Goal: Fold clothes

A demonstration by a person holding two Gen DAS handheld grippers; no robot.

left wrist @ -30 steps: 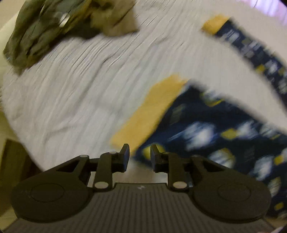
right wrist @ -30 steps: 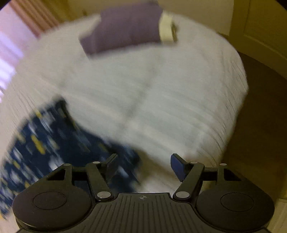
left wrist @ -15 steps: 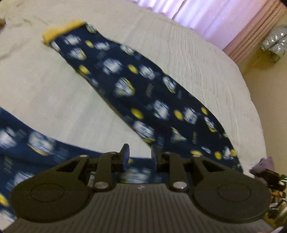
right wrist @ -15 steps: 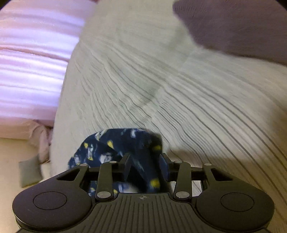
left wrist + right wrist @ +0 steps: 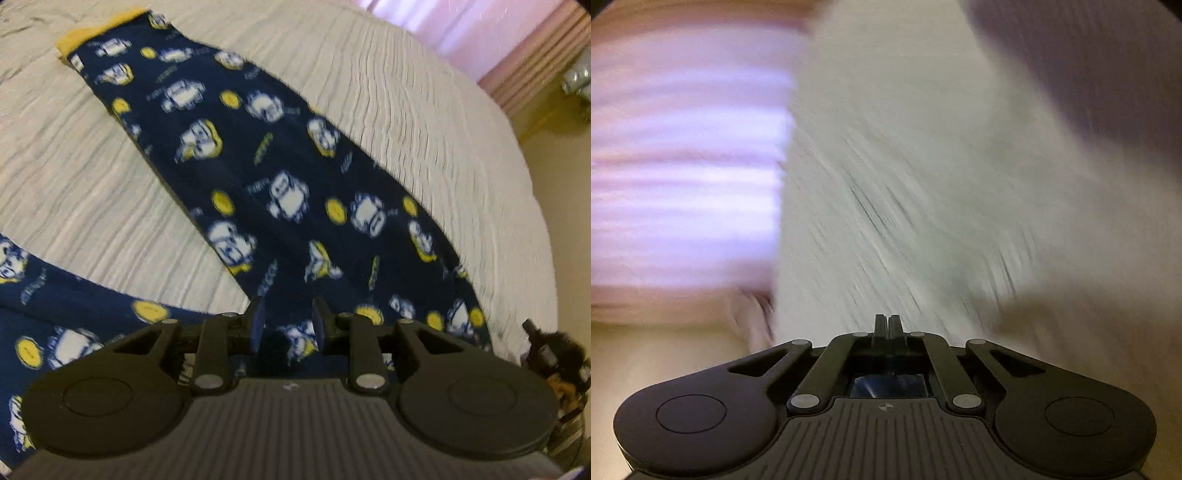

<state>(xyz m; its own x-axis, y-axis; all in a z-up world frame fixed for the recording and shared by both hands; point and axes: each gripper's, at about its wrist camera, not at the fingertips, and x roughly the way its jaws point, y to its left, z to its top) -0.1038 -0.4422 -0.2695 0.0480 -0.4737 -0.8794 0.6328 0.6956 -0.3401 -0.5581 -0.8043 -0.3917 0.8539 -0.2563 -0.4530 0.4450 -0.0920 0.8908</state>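
The left gripper (image 5: 286, 319) sits low over the trousers (image 5: 280, 177) spread across the bed (image 5: 406, 96), jaws narrowly apart with navy cloth between them. The right gripper (image 5: 887, 325) is pressed closed – cloth glimpsed behind its fingers – over blurred bedspread; pink curtains (image 5: 517, 40) beyond the far edge.

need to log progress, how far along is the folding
Early. Done: the navy printed pyjama trousers lie spread on the white bedspread, legs apart, no fold yet. In hand: the left gripper sits over the waist end, jaws slightly apart; the right gripper is shut, navy cloth behind its fingers, view blurred. Left: every fold.
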